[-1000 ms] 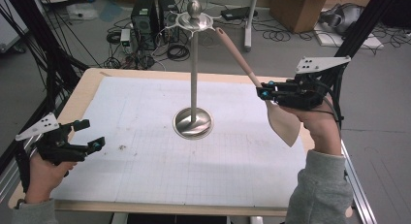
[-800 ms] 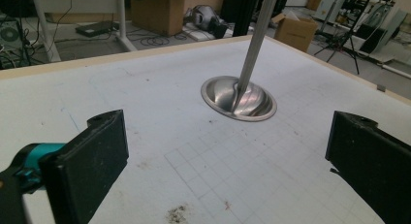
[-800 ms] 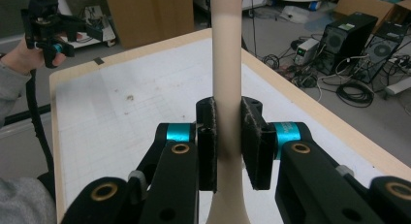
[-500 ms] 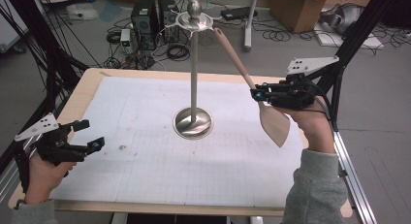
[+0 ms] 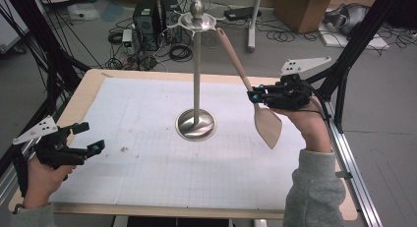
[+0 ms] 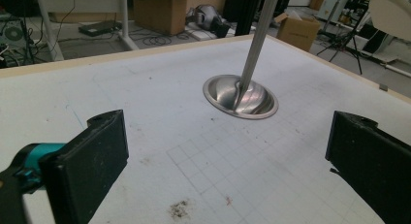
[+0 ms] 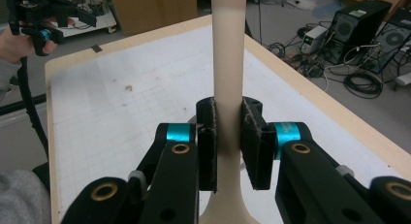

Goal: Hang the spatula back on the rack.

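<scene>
Right gripper [image 5: 254, 97] clenches the wooden spatula [image 5: 268, 126]; its handle tip hides behind the stand [image 5: 196, 74] top; left gripper [image 5: 86, 138] gapes empty.

Beige wooden spatula [image 5: 255, 97] tilted, blade down, beside stand [image 5: 196, 79].

This is looking like a lab or research workshop. Computer towers [image 5: 152, 15] are standing on the bare grey floor [image 5: 388, 138] behind the table [image 5: 86, 92], with loose cables [image 5: 179, 52] trailing around them. Cardboard boxes [image 5: 305, 8] are sitting open at the back. Black metal frame struts [image 5: 364, 40] are rising beside the table, and a white sheet printed with a grid [image 5: 162, 153] is covering its wooden top.
</scene>
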